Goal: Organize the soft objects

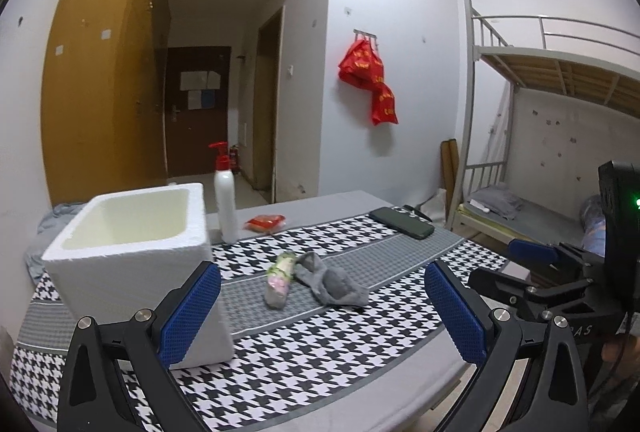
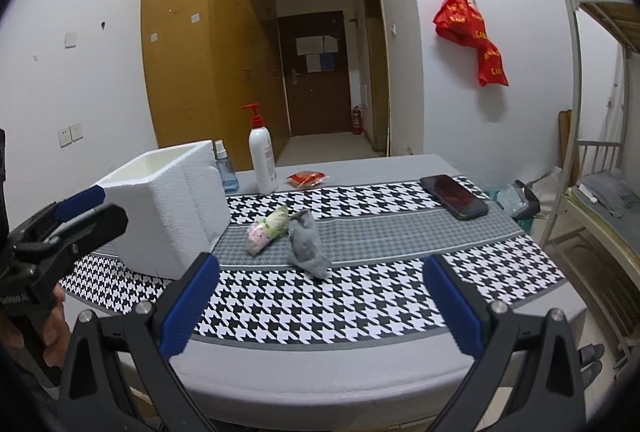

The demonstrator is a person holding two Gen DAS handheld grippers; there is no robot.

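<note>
A crumpled grey sock [image 1: 330, 281] [image 2: 306, 244] and a rolled sock with pink and green print [image 1: 280, 278] [image 2: 269, 229] lie side by side on the houndstooth cloth in mid-table. A white foam box [image 1: 132, 256] [image 2: 168, 200], open on top, stands to their left. My left gripper [image 1: 320, 308] is open and empty, held near the table's front, its left finger in front of the box. My right gripper [image 2: 318, 302] is open and empty above the table's front edge. Each gripper shows at the edge of the other's view.
A white pump bottle [image 1: 225, 200] [image 2: 262, 160] and a small blue spray bottle [image 2: 224, 172] stand behind the box. A red packet [image 1: 265, 222] [image 2: 307, 179] and a black phone [image 1: 401, 222] [image 2: 454, 197] lie farther back. A bunk bed [image 1: 540, 136] stands to the right.
</note>
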